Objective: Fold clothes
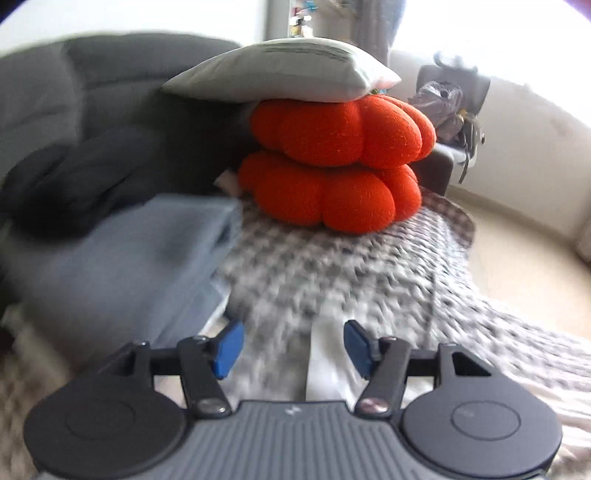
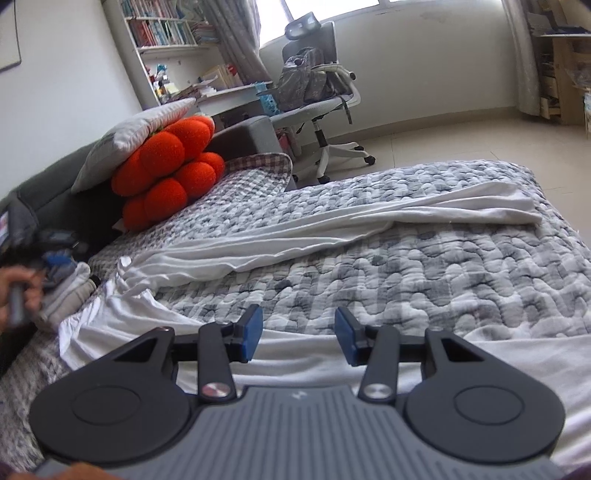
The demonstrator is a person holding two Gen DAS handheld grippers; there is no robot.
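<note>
The right tool [image 2: 298,338] hangs half open and empty over the near edge of a white garment [image 2: 332,218], whose long fold runs toward the frame's upper right across the quilted bed [image 2: 443,277]; the left tool [image 1: 293,345], blurred, seems open and empty.

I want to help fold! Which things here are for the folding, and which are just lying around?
For folding:
white garment
folded blue-grey clothes
left gripper
right gripper

Just lying around:
orange cushions
white pillow
office chair
bookshelf
</note>
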